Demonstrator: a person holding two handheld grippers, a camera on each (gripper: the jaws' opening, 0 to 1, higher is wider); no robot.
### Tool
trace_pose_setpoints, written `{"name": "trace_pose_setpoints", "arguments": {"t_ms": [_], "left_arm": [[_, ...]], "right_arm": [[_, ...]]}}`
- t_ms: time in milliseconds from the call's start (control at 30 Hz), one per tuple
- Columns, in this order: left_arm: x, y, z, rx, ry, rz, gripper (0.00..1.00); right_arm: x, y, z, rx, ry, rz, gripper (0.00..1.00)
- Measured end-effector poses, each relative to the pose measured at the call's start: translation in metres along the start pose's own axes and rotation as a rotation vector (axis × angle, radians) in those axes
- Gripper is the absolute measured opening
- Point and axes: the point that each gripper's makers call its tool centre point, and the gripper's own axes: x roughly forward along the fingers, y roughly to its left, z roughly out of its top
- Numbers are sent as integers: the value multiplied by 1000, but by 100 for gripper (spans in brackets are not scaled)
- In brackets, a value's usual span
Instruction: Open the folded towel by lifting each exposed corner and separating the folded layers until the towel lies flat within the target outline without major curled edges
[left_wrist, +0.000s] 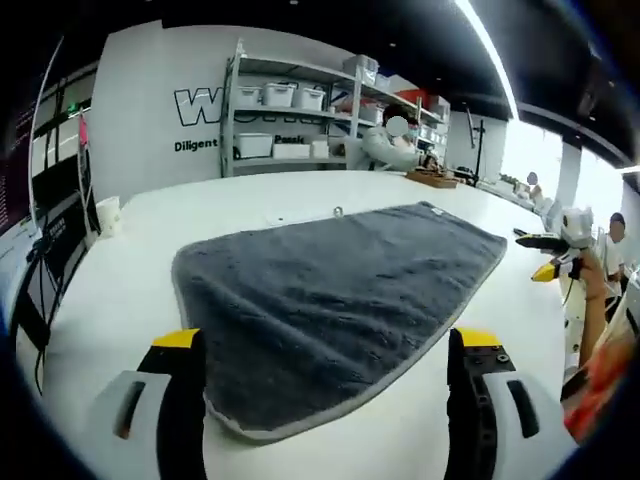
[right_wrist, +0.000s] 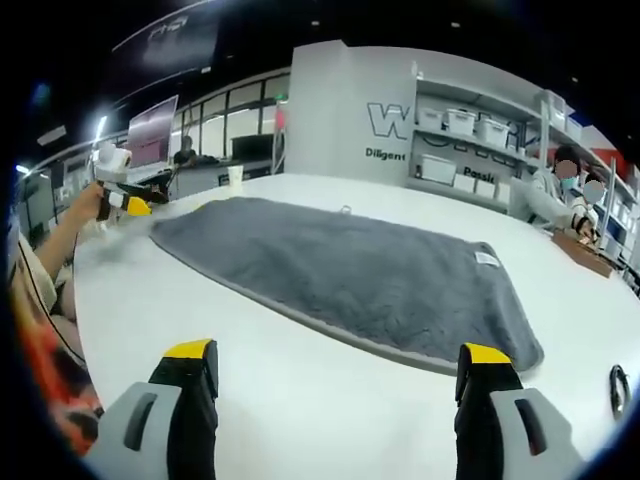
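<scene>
While both my claws gape empty, towel ahead on counter: shallow pinch risks dragging, curling its near hem.

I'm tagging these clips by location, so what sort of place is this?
Probably a workshop or lab-style workspace: a metal shelving unit with storage bins, a large white table holding the grey towel, and people seated working in the background.

The wall lettering is cut off behind the shelving, and shelf bins are too small to identify.
</scene>
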Motion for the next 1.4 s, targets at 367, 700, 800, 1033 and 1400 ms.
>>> {"name": "trace_pose_setpoints", "arguments": {"t_ms": [367,700,800,1033,1400], "left_arm": [[-12,32,-7,-66,-87,140,49],[-20,64,-30,-83,-49,278,32],[-22,68,-38,-104,-31,290,30],[-25,79,-54,-122,13,314,22],[-23,81,-63,-101,54,318,2]], "right_arm": [[-6,3,-3,-2,2,-3,99],[-8,2,-9,6,9,-8,99],[-8,1,-9,5,10,-9,99],[-6,3,-9,4,9,-1,98],[-7,1,-10,7,13,-10,98]]}}
